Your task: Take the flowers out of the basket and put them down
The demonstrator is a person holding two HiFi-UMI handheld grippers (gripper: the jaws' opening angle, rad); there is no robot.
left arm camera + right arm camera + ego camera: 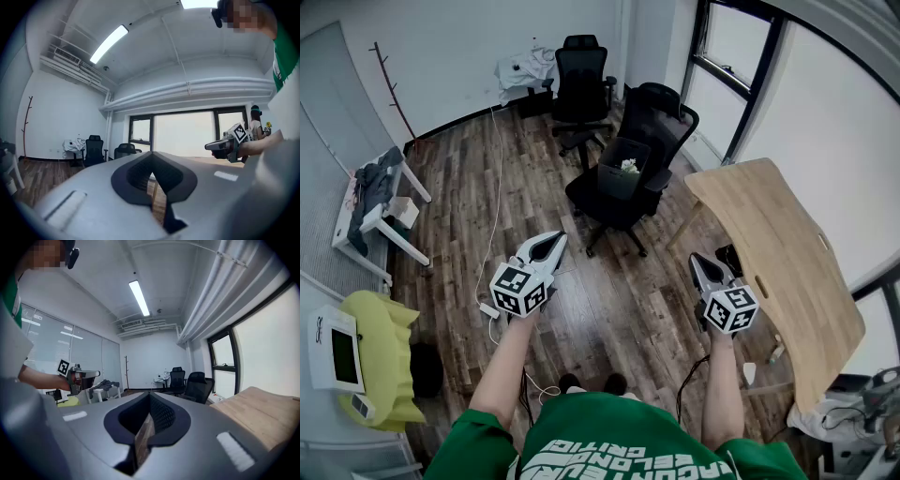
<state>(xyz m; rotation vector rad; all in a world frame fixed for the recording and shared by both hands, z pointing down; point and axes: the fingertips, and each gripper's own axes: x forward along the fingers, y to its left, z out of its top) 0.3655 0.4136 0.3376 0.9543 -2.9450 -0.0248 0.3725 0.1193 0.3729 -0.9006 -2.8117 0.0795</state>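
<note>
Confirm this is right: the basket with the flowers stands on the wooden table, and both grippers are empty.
Not right. The basket with the flowers stands on the black office chair, beside the wooden table; the head view shows it. The left gripper and right gripper are empty.

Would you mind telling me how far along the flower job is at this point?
Nothing looks done yet: the flowers sit in the basket on the black chair. In hand: nothing; the left gripper and right gripper are both shut and empty, well short of the chair. Left: reach the basket, lift the flowers out, set them down.
</note>
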